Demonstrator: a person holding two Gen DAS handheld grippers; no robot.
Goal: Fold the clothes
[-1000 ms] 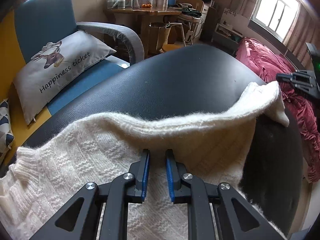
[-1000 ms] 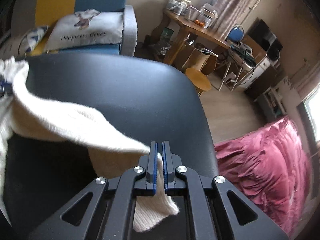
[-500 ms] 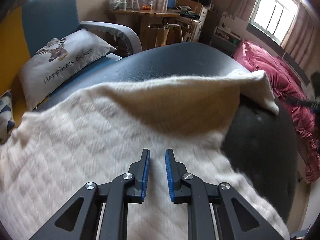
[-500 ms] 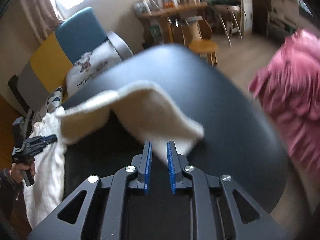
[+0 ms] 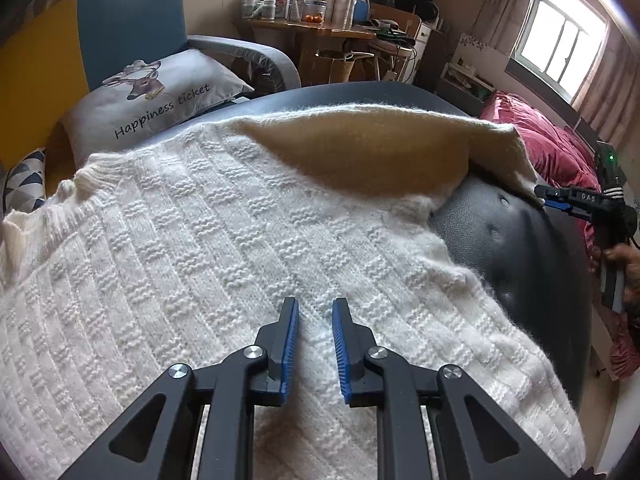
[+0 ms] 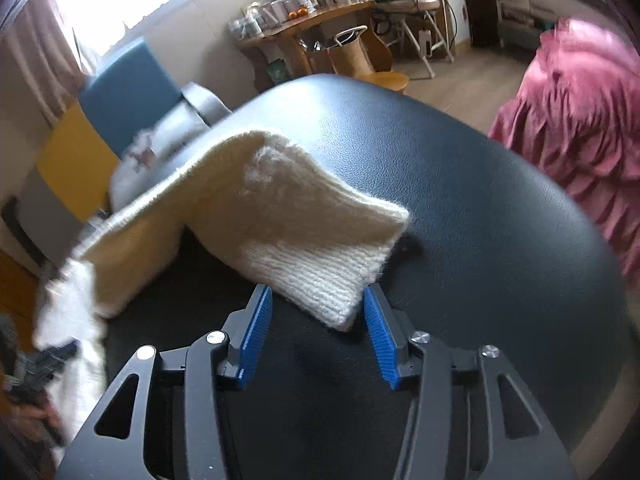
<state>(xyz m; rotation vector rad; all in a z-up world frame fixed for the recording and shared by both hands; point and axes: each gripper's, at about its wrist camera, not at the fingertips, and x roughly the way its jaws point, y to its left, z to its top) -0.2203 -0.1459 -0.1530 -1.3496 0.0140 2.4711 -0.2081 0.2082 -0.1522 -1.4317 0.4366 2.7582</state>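
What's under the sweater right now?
The white sweater lies on a black padded surface, bare to its right. The sleeve arches over the same black padding. Anything beneath the sweater's body is covered.

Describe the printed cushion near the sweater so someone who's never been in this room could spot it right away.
Start at the black padded surface with the white knit sweater spread on it. Just beyond its far left edge stands a blue armchair, and the cushion lies on its seat. It is pale grey with a deer's head and the words "Happiness ticket", unlike the triangle-patterned pillow beside it.
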